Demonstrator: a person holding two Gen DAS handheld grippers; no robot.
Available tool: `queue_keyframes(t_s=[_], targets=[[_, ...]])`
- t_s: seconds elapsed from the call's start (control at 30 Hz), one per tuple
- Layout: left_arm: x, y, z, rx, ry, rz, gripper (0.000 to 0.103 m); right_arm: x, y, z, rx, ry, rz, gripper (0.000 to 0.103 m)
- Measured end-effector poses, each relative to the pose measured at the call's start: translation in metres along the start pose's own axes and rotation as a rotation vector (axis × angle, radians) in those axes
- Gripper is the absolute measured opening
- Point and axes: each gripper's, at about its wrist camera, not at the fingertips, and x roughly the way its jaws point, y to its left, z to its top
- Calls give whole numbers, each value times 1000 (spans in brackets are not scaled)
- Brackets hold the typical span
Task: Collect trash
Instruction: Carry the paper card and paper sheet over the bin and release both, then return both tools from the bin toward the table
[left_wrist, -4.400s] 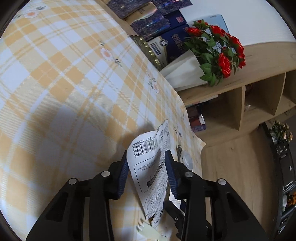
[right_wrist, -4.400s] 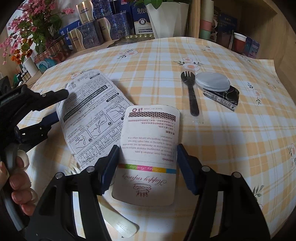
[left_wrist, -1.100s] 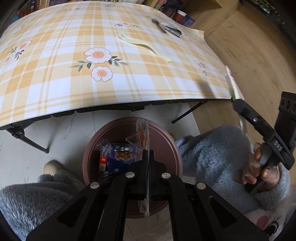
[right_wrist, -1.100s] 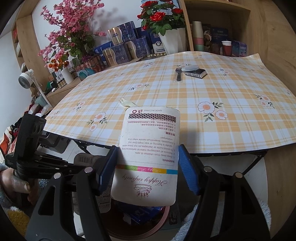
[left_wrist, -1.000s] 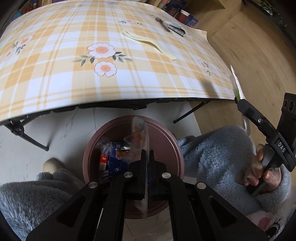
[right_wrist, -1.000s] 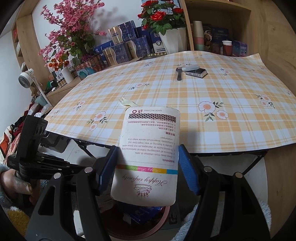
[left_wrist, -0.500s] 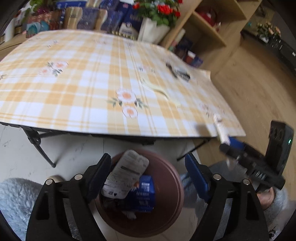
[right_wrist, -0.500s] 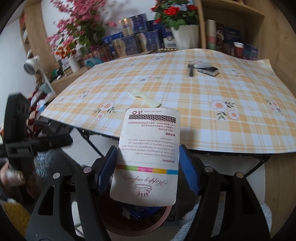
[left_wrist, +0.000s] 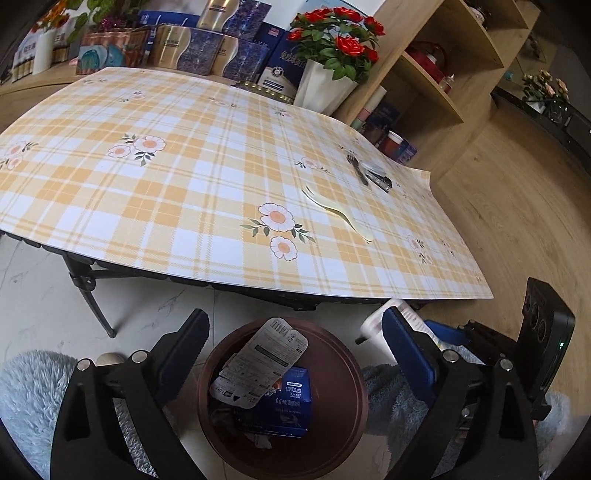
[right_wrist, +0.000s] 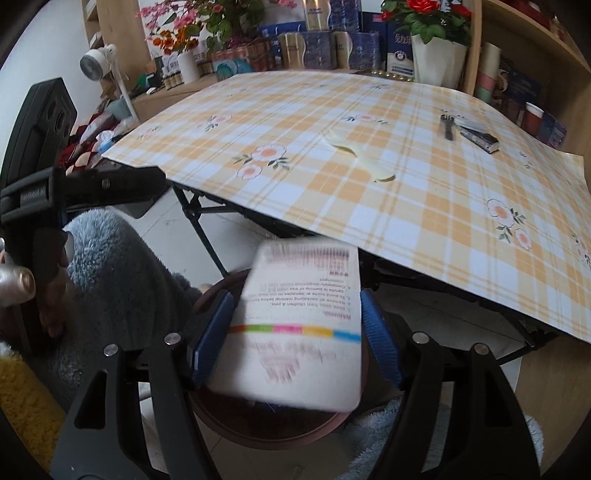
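My left gripper (left_wrist: 295, 321) hangs over a brown bin (left_wrist: 352, 369), its jaws wide and still opening, with nothing between them. A grey printed paper wrapper (left_wrist: 264, 360) lies in the bin on a blue carton (left_wrist: 288, 404). My right gripper (right_wrist: 295, 299) is over the same bin (right_wrist: 258, 437), its jaws opening. A white printed packet (right_wrist: 303, 332) sits tilted and blurred between its pads, seemingly loose. On the plaid table (left_wrist: 166, 192) lie a cream plastic fork (left_wrist: 340, 214), a black fork (left_wrist: 356, 168) and a small dark packet (left_wrist: 380, 179).
The bin stands on the white floor just in front of the table edge, between a person's fuzzy grey sleeves (left_wrist: 26, 387). Boxes, a white flower pot (left_wrist: 325, 88) and wooden shelves (left_wrist: 436, 81) line the far side. Black table legs (left_wrist: 88, 291) stand to the left.
My left gripper went from shut on the paper wrapper to wide open, and the wrapper now lies in the bin. The right gripper came in over the bin and its packet has tipped.
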Motion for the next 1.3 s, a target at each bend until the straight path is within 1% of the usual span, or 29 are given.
queue_keyframes(t_s=[0.07,0.17,0.27,0.33,0.37,0.5,1.03,1.2,1.3], targets=[[0,2,0,-5,1,-1,92,1,1,0,-4,3,0,71],[0,3,0,-10,0,0,92,1,2,0,-6,2,-3,83],[0,4,0,-12,1,-1,92,1,1,0,-3,-3,-13,90],[0,4,0,-13,2,-1,92,1,0,0,3,-3,-22,91],[-1,4,0,-13,2,-1,92,1,-2,0,7,-4,-27,94],[-1,4,0,-13,1,0,92,1,-6,1,29,-9,-46,97],[1,8,1,-32,12,9,92,-5,-17,1,86,-34,-62,97],[4,5,2,-27,31,10,92,-11,-28,2,143,-65,-80,97],[7,6,4,-42,53,9,92,-17,-39,3,188,-89,-103,97]])
